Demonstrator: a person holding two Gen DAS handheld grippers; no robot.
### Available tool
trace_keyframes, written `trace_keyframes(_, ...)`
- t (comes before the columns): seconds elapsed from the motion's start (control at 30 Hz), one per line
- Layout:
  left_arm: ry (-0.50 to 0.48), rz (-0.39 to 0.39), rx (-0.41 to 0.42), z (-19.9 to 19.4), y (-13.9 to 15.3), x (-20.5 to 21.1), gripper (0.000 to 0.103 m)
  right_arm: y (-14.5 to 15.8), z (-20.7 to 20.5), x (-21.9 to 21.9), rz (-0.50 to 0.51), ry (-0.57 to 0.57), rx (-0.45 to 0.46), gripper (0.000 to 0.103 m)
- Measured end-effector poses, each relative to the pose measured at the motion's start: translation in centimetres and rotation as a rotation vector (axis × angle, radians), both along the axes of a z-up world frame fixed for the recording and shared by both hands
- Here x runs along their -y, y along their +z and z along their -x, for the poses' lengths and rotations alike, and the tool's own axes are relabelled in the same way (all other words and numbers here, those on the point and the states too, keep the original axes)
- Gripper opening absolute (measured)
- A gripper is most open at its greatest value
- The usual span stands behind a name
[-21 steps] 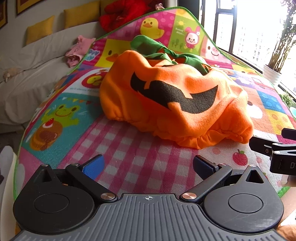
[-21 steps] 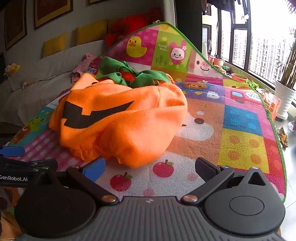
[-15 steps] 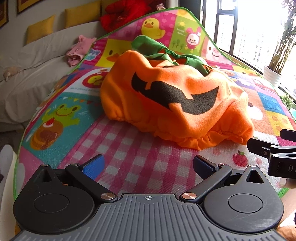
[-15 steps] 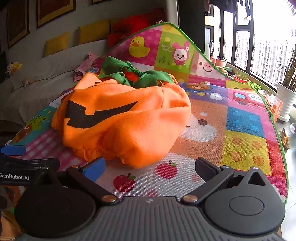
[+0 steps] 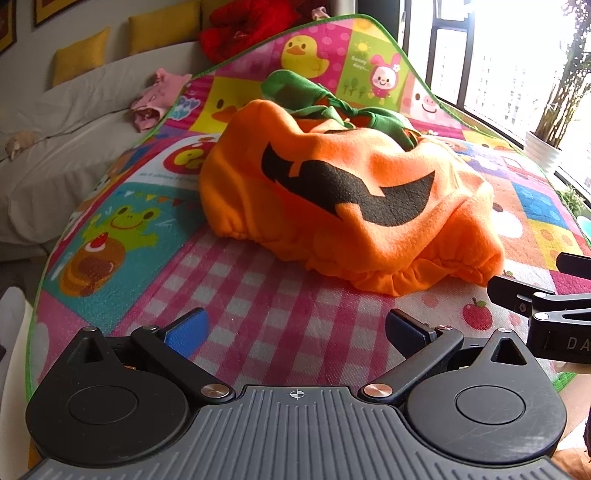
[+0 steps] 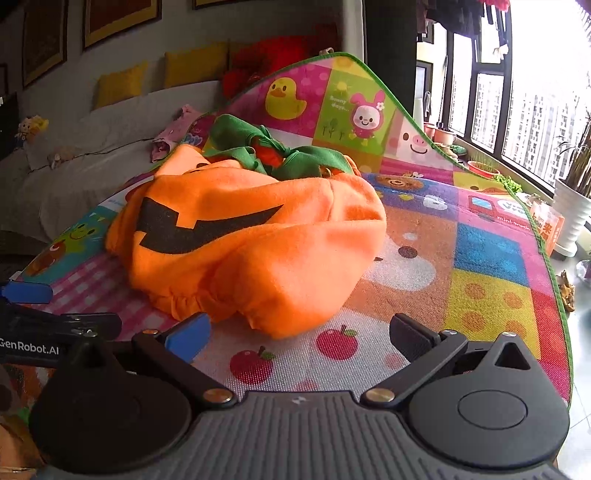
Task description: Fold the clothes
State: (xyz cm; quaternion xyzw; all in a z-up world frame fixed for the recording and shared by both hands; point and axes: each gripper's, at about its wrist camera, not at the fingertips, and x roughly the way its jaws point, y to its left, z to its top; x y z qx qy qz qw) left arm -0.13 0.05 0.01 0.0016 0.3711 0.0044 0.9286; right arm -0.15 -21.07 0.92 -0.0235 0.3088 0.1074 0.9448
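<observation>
An orange pumpkin costume (image 5: 351, 199) with a black jagged mouth and a green collar lies bunched on a colourful play mat (image 5: 258, 325). It also shows in the right wrist view (image 6: 251, 243). My left gripper (image 5: 295, 328) is open and empty, a short way in front of the costume's elastic hem. My right gripper (image 6: 301, 330) is open and empty, with its left finger close to the near hem. The right gripper shows at the right edge of the left wrist view (image 5: 546, 314). The left gripper shows at the left edge of the right wrist view (image 6: 48, 317).
A grey sofa (image 5: 66, 129) with yellow cushions (image 5: 81, 55) and a red heap (image 5: 243, 26) stands behind the mat. A pink garment (image 5: 155, 99) lies at the mat's far left edge. Windows and potted plants (image 6: 572, 206) are on the right. The mat (image 6: 491, 266) ends near the right.
Both grippers have moved a little closer to the costume, which now looks larger in both views. Both stay open. The costume has not moved.
</observation>
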Motion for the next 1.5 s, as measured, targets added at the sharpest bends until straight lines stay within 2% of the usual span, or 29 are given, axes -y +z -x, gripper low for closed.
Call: trace_keyframes(1.5,0.007,0.013,-0.006,0.00,-0.28,-0.32,0.103,-0.88,-0.18,-0.03,0.013,0.000,-0.027,0.103)
